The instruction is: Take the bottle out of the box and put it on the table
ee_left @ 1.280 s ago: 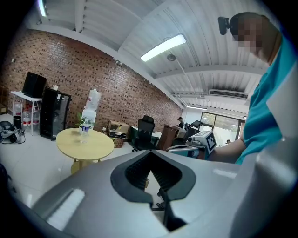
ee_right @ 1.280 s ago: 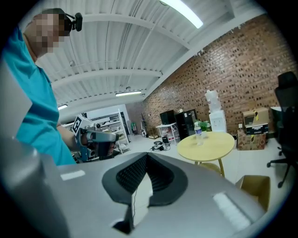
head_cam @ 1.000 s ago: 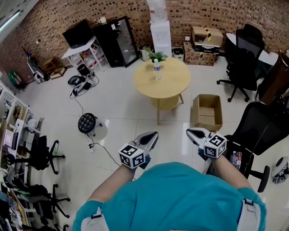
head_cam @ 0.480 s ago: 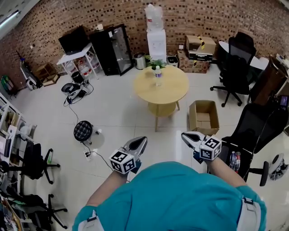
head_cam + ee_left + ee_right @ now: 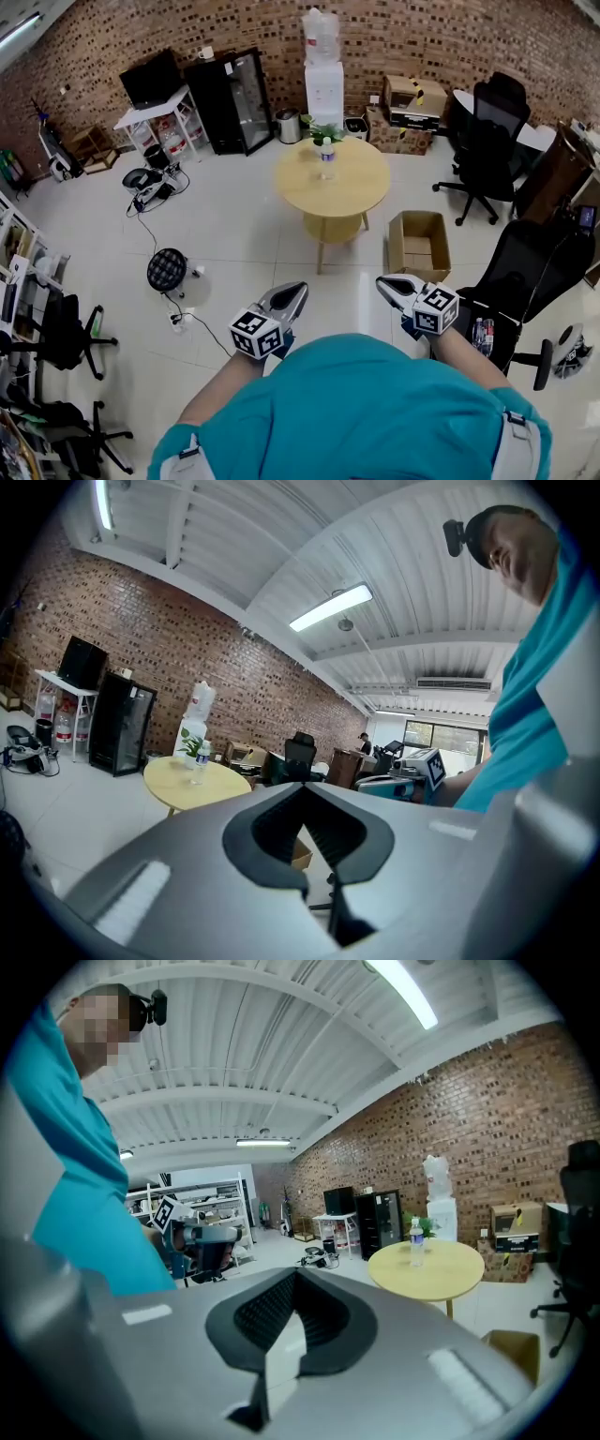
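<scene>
Facing: I look steeply down past my teal shirt (image 5: 356, 403) onto a pale tiled floor (image 5: 234, 234), with a brick wall (image 5: 141, 37) at the far side.
left gripper (image 5: 296, 291): I hold it about level in front of my chest. In the left gripper view its jaws are closed tip to tip with nothing between the ribbed pads (image 5: 272, 822).
right gripper (image 5: 382, 281): I hold it beside the other one, about level, the two apart. In the right gripper view its jaws are pressed together and empty, and only floor shows through the gap behind the pads (image 5: 267, 1316).
bottle (image 5: 325, 159): it stands upright on the table, towards the far edge and just in front of a small potted plant (image 5: 324, 132). It is well apart from both grippers. The right gripper view shows it clear, with a pale cap (image 5: 416, 1239).
table (image 5: 347, 192): round, light wood, in the middle of the floor ahead of me.
box (image 5: 418, 246): open cardboard, on the floor just to the right of the table with its flaps up. Bare cardboard shows inside.
behind the table: a water dispenser (image 5: 323, 70) and a black cabinet (image 5: 230, 98) stand against the wall, and an office chair (image 5: 483, 141) is off to the right.
floor, left side: a round black fan (image 5: 166, 269) with its cable trailing.
</scene>
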`<state>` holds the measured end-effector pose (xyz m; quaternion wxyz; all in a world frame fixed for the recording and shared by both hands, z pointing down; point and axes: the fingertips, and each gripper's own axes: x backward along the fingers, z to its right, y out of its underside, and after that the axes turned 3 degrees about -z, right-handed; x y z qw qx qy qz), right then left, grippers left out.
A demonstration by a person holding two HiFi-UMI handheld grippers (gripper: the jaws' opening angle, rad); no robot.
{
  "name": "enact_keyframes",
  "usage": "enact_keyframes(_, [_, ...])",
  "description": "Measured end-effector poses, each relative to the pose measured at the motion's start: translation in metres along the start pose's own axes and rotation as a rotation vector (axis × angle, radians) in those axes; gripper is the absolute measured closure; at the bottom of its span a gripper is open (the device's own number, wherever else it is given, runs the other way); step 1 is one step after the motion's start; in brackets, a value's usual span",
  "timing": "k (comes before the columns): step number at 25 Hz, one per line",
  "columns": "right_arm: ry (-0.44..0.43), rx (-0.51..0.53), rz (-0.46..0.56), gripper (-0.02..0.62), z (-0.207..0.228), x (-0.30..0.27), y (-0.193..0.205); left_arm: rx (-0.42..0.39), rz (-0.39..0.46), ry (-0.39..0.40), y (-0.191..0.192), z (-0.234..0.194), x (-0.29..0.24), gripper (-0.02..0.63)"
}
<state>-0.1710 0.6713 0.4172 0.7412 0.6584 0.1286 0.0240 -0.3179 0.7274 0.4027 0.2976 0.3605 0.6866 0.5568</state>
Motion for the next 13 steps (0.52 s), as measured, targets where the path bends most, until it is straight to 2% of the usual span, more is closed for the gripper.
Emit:
enact_keyframes(7, [-0.011, -0.008, 0.003, 0.595, 0.041, 0.016, 0.012, -0.002, 0.001, -0.02, 0.011, 0.002, -0.037, 0.606])
enact_keyframes(13, [-0.016, -0.007, 0.003, 0.595, 0.038, 0.012, 0.012, 0.007, 0.007, -0.035, 0.012, -0.002, -0.029, 0.606])
